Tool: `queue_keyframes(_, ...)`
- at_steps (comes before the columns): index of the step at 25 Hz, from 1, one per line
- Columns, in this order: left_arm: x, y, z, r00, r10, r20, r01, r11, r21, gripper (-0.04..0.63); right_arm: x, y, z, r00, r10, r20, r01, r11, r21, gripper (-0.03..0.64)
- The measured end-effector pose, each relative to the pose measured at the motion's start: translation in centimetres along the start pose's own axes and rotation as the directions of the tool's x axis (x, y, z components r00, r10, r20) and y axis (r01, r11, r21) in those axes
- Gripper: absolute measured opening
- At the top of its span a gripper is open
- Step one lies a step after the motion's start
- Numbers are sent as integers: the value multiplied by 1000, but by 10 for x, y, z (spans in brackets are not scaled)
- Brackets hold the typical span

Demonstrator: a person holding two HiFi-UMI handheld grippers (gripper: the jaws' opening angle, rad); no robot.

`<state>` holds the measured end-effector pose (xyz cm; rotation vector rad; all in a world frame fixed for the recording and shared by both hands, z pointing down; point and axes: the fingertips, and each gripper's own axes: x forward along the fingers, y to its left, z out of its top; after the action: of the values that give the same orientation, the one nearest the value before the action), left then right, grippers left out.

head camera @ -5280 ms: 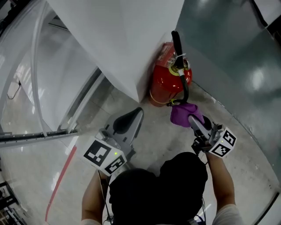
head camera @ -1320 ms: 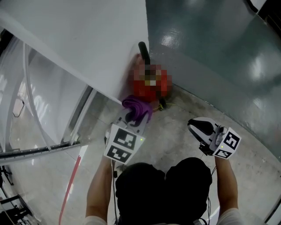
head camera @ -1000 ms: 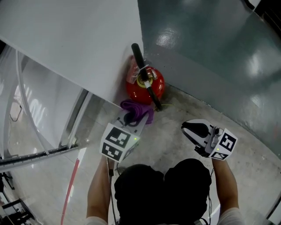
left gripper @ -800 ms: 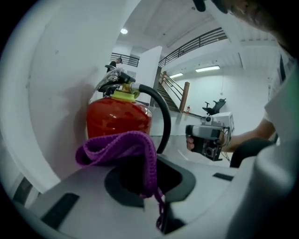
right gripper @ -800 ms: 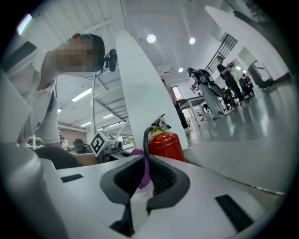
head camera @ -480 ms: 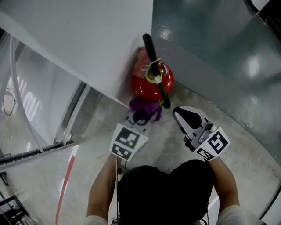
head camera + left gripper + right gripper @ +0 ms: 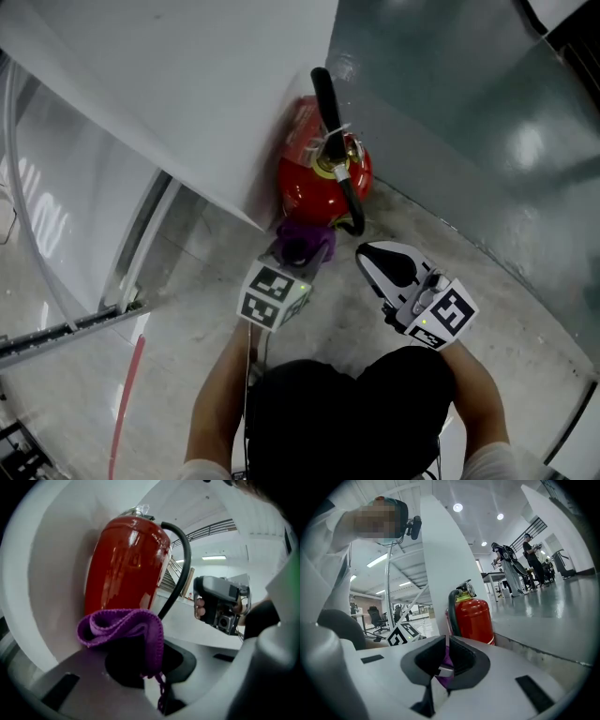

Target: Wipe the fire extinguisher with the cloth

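Observation:
A red fire extinguisher (image 7: 317, 176) with a black hose (image 7: 349, 202) stands on the floor in the corner between a white panel and a dark wall. My left gripper (image 7: 298, 253) is shut on a purple knitted cloth (image 7: 302, 240), which lies against the cylinder's lower front. In the left gripper view the cloth (image 7: 123, 625) drapes over the jaws of the left gripper (image 7: 143, 660), right before the extinguisher (image 7: 124, 566). My right gripper (image 7: 368, 253) hovers just right of the cloth, jaws close together and empty. In the right gripper view its slit (image 7: 445, 644) shows purple beyond.
The white panel (image 7: 187, 84) closes the left side and the dark glossy wall (image 7: 469, 112) the right. A red line (image 7: 127, 394) runs along the concrete floor at lower left. Several people (image 7: 508, 569) stand far off in the hall.
The cloth passed from the right gripper to the left. Over the last second the left gripper sank with it down the extinguisher's front, and the right gripper moved left toward the extinguisher, jaws narrower.

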<state>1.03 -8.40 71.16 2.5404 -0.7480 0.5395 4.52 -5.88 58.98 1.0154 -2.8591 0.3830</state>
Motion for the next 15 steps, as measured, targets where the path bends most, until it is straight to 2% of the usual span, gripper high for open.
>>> queue_keyframes(4, 11, 7, -21, 1000, -12, -20, 11, 999, -48, 48, 4, 0, -9, 1000, 18, -15, -18, 1000, 13, 32)
queue_keyframes(15, 29, 22, -65, 997, -9, -75, 1, 994, -111, 48, 8, -10, -25, 999, -1, -36, 3, 999, 35, 32)
